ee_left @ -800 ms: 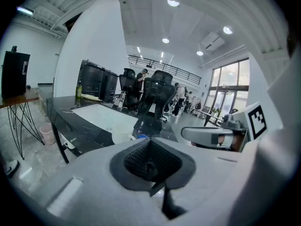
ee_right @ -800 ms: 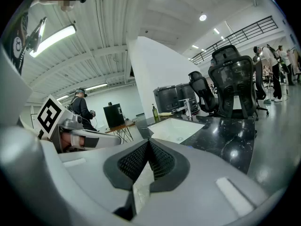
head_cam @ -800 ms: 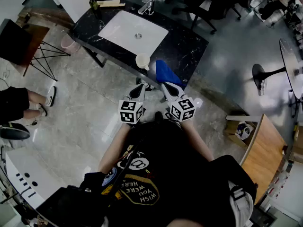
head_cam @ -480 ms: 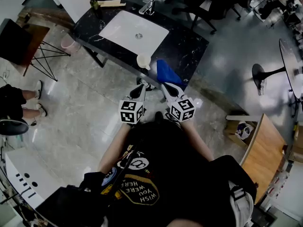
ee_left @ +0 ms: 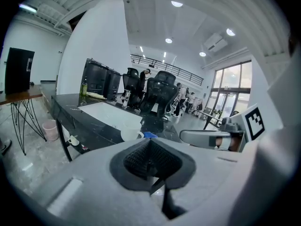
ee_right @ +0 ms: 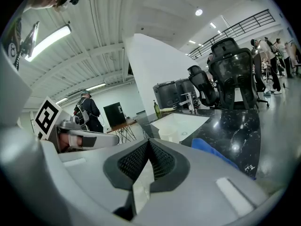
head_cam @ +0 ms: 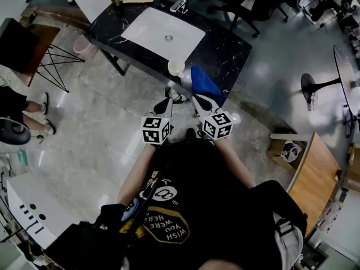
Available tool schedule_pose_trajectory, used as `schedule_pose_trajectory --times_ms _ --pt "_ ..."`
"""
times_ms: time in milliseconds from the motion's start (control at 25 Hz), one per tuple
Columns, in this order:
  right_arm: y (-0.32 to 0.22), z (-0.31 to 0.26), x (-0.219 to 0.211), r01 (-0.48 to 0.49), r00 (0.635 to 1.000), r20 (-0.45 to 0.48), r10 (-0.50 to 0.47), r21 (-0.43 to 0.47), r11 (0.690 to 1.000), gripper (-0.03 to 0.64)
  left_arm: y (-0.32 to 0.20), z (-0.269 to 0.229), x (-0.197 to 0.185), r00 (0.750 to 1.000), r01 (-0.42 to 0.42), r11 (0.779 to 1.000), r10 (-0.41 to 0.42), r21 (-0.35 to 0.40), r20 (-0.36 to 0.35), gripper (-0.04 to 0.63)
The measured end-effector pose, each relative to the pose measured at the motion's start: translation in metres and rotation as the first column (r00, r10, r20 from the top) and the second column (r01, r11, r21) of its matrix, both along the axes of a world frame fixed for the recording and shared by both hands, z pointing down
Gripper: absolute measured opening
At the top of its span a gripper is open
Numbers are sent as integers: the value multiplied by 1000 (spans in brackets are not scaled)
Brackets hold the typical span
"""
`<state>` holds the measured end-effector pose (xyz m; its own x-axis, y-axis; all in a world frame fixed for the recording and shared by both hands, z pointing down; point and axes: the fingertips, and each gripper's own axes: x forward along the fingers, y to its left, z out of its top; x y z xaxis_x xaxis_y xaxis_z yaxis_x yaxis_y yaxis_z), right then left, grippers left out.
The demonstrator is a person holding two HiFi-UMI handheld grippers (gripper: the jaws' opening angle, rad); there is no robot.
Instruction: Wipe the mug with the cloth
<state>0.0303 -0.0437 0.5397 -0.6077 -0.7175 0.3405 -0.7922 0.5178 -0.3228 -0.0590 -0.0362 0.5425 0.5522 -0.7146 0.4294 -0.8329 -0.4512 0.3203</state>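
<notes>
A cream mug (head_cam: 176, 67) stands at the near edge of the black marble counter (head_cam: 228, 46), with a blue cloth (head_cam: 205, 83) lying just to its right. My left gripper (head_cam: 166, 102) and right gripper (head_cam: 196, 99) are held side by side over the floor, short of the counter edge. Both are shut and hold nothing. In the left gripper view the mug (ee_left: 130, 134) and a bit of the cloth (ee_left: 149, 135) show above the closed jaws. The right gripper view shows the mug (ee_right: 165, 136) and the cloth (ee_right: 211, 152) beyond its closed jaws.
A white sink (head_cam: 163, 35) with a faucet (head_cam: 181, 3) is set in the counter, and a bottle (head_cam: 116, 1) stands at its far left corner. A pink bin (head_cam: 84, 46) and a wire-legged side table (head_cam: 34, 49) stand left. Office chairs (head_cam: 236, 4) stand behind.
The person has stepped slightly toward the counter, so both grippers are a little nearer the mug and cloth. Both stay shut and empty.
</notes>
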Motion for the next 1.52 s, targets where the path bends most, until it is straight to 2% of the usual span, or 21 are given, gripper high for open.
schedule_pose_trajectory --times_ms 240,440,680,1040,1160,1320,1360,1520 --pt "10 6 -22 11 999 -35 -12 -2 1000 2 5 8 -17 1000 2 1000 -3 -17 -29 5" --pt "26 11 -26 -12 998 -63 11 -11 1000 2 9 17 -11 998 -67 998 66 -23 -17 5" --pt "17 15 -12 -26 997 -80 25 -15 1000 2 -5 23 2 997 -76 996 75 -36 -30 5" --pt "-52 9 26 6 995 -99 -2 41 999 2 -51 30 17 1000 3 1000 -3 -29 17 5" --pt "-69 25 36 51 989 -143 -45 36 998 2 -60 33 22 999 30 999 -29 -25 38 5" --pt "-86 70 45 115 961 -255 -110 5 993 3 -68 42 23 995 90 995 -88 -36 52 5" --pt "-90 80 46 130 953 -276 -126 -4 992 9 -69 42 23 994 102 994 -100 -37 52 5" --pt "-102 107 52 151 925 -347 -157 -45 987 104 -71 44 24 990 129 991 -127 -41 57 5"
